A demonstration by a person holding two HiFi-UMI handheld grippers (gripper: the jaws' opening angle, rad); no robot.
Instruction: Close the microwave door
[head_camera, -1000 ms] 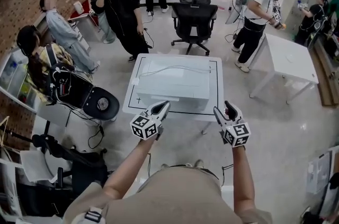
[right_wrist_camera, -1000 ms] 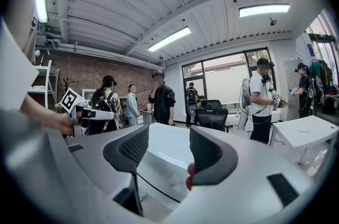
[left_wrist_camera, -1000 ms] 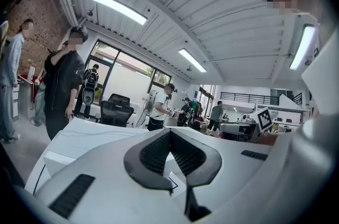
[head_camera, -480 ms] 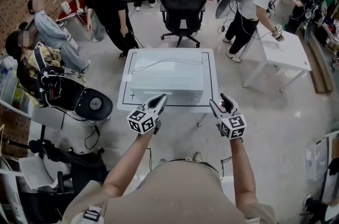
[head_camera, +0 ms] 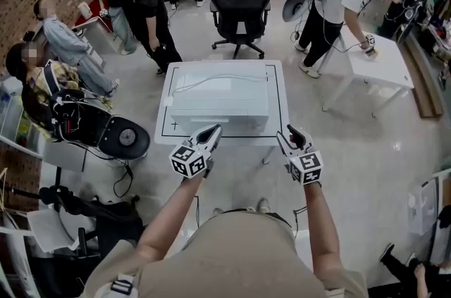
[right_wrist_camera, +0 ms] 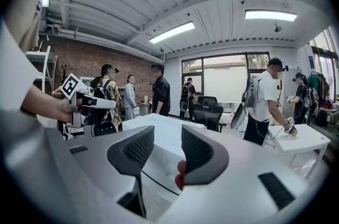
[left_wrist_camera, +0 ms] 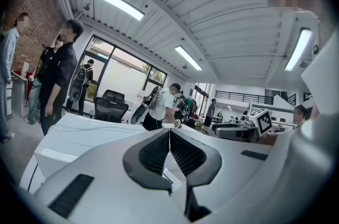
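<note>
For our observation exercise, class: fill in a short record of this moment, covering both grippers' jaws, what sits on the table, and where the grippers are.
Left gripper: jaws together, nothing between them
Right gripper: jaws apart, nothing between them
Table: white, bears a white microwave
Grippers' place: by the table's near edge, in front of the microwave
Microwave door: cannot be made out in these views

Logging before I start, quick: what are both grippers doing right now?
White left gripper with black pads: closed, holding nothing.
White right gripper: open, nothing between its jaws.
</note>
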